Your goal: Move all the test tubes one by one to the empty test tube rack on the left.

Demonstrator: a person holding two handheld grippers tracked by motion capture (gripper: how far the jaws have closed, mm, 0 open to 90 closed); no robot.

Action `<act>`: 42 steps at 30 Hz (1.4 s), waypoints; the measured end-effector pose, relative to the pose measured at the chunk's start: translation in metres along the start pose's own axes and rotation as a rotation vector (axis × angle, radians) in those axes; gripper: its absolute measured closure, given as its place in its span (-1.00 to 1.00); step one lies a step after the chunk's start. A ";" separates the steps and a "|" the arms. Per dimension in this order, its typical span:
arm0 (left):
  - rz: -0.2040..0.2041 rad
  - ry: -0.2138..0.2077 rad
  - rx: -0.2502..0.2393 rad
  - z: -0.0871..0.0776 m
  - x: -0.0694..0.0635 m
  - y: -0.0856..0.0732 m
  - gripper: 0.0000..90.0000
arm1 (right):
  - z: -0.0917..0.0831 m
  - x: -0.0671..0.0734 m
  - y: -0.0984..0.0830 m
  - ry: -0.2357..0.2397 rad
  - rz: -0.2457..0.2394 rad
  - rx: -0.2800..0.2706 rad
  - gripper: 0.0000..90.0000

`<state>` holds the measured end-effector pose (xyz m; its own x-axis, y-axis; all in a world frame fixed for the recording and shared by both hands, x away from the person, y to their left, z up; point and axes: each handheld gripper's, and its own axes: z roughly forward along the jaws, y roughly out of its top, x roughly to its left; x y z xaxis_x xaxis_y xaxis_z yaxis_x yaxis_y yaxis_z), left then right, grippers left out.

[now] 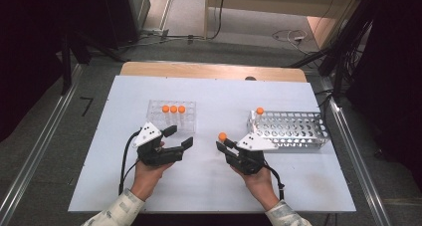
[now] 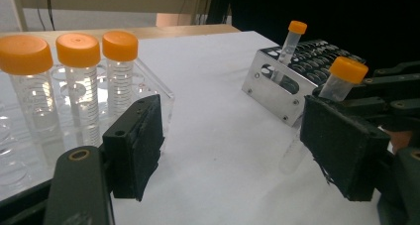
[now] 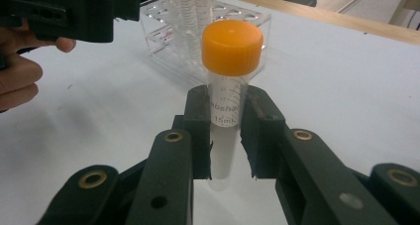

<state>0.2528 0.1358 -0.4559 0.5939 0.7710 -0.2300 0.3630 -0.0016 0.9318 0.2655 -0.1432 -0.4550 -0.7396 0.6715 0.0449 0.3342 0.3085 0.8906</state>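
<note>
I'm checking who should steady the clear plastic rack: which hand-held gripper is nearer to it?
Left. The left hand-held gripper sits just in front of the clear plastic rack, its jaws open; the right hand-held gripper, shut on an orange-capped tube, is farther off, toward the metal rack.

Two black jaws of the left gripper [image 2: 233, 150] stand apart over a white table [image 2: 218, 86], nothing between them. At left, three orange-capped tubes [image 2: 74, 81] stand in a clear rack [image 2: 158, 93]. Right, a metal rack [image 2: 277, 88] holds one tube [image 2: 289, 46]; the right gripper [image 2: 391, 93] grips another capped tube [image 2: 339, 79].
</note>
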 end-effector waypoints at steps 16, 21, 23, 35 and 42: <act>0.045 -0.071 0.000 0.003 -0.016 0.000 -0.36 | 0.015 0.019 0.000 0.059 -0.033 0.026 0.61; 0.066 -0.120 0.006 0.005 -0.023 -0.001 -0.27 | 0.021 0.028 0.000 0.084 -0.049 0.035 0.61; 0.074 -0.133 0.008 0.006 -0.026 -0.001 -0.20 | 0.023 0.031 0.001 0.091 -0.057 0.036 0.61; 0.121 -0.165 0.019 0.008 -0.032 -0.004 0.19 | 0.026 0.040 0.003 0.126 -0.070 0.041 0.61; 0.134 -0.170 0.022 0.009 -0.034 -0.005 0.38 | 0.026 0.041 0.003 0.129 -0.070 0.042 0.61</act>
<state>0.2368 0.1038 -0.4552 0.7501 0.6441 -0.1500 0.2871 -0.1128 0.9512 0.2513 -0.0969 -0.4624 -0.8299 0.5562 0.0439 0.3018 0.3813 0.8738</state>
